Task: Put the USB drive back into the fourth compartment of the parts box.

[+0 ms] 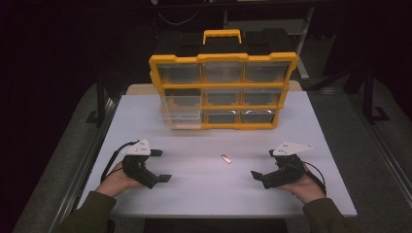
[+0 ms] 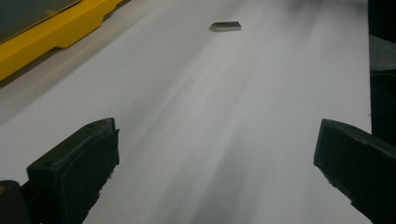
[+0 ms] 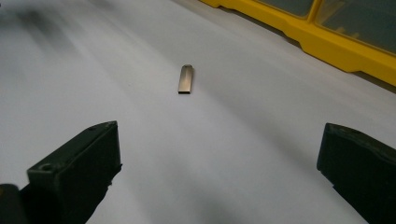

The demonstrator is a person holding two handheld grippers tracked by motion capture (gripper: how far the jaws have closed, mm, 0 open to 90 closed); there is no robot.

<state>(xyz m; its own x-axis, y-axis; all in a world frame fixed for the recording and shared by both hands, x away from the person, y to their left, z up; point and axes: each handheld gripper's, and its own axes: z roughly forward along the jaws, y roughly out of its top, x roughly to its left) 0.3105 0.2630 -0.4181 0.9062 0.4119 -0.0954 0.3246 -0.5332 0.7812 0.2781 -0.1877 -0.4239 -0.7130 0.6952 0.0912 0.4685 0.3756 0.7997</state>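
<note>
A small flat metal piece (image 1: 226,158) lies on the white table (image 1: 204,189), midway between both hands. It looks like a slim USB stick in the right gripper view (image 3: 186,79) and sits far off in the left gripper view (image 2: 225,26). My left gripper (image 1: 160,165) rests on the table at the left, jaws wide apart and empty (image 2: 215,158). My right gripper (image 1: 263,163) rests at the right, jaws just as wide and empty (image 3: 217,161). Both point inward toward the metal piece.
A yellow organizer (image 1: 223,90) with clear drawers stands upright at the table's back middle. Its lower left drawer (image 1: 181,112) is pulled out toward me. Its yellow frame edges show in the left gripper view (image 2: 56,35) and right gripper view (image 3: 322,42).
</note>
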